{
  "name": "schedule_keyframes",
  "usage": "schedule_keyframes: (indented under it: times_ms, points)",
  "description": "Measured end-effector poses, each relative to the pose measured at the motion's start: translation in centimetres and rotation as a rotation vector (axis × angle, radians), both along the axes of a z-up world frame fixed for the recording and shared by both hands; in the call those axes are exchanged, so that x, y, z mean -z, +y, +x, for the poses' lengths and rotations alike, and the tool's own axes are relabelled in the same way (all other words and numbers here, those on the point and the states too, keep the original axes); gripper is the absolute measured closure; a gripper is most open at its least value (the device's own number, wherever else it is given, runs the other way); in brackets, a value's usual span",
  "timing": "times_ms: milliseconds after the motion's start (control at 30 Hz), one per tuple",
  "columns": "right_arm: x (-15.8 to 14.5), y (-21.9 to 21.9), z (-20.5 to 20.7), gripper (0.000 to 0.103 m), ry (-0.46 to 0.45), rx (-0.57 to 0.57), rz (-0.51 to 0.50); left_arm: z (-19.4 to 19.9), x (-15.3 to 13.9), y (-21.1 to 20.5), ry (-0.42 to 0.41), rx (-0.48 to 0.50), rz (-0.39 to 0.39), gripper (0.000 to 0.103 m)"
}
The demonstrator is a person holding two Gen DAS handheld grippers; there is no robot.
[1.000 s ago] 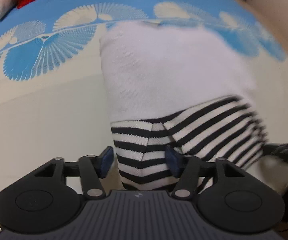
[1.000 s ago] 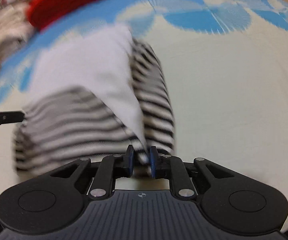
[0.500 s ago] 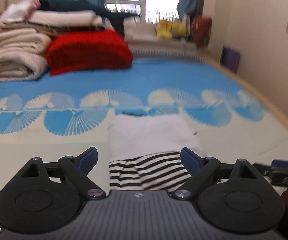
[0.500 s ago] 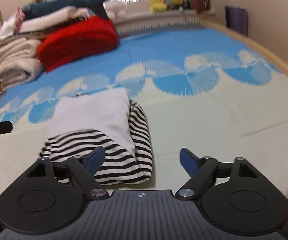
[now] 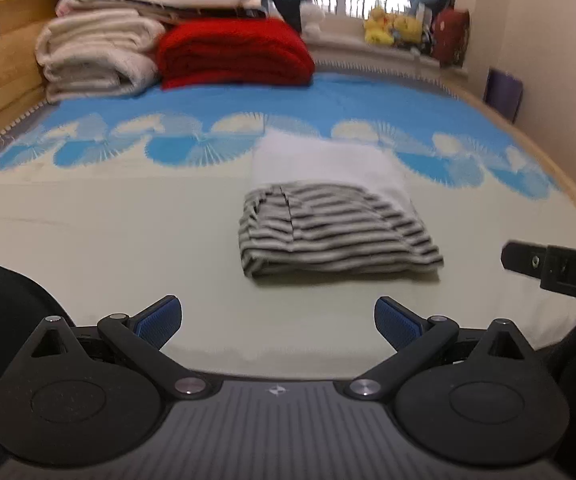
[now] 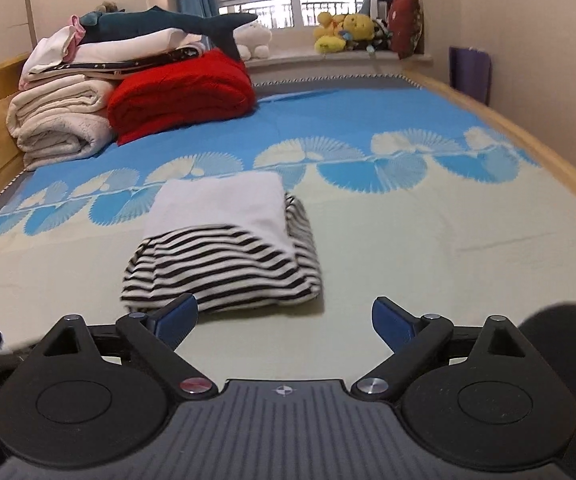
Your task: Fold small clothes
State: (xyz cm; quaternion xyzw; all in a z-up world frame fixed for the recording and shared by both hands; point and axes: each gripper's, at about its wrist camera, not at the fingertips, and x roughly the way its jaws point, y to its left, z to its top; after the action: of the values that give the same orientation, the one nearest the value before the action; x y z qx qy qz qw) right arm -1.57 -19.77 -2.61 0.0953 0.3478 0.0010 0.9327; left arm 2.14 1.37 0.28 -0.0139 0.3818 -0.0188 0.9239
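From the left gripper [image 5: 277,320], jaws wide and empty, the folded shirt [image 5: 336,228] lies, blurred, ahead on the bed [image 5: 107,240]; from the right gripper [image 6: 283,318], equally wide and empty, its loose striped edge could perhaps spring open.

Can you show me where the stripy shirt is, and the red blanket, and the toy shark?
stripy shirt [image 6: 223,268]: right wrist view, on its striped front part.
red blanket [image 6: 183,94]: right wrist view, middle of the folded stack.
toy shark [image 6: 155,22]: right wrist view, on its dark body, atop the pile.
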Motion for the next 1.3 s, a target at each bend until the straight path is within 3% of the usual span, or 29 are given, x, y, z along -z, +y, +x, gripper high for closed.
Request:
schedule_keyframes:
  times_ms: [67,300,1300]
  points:
    - [0.4,0.6,0.4,0.009,0.009,-0.01,-0.035,0.8,0.5,0.5,0.007,-0.013,-0.033,0.0]
    - [1.5,2.6,1.6,0.009,0.02,-0.068,-0.121,3.0,1.5,1.3,0.031,-0.05,-0.042,0.0]
    - [2.4,3.9,1.7,0.009,0.02,-0.087,-0.143,2.7,1.7,1.0,0.022,-0.025,-0.033,0.0]
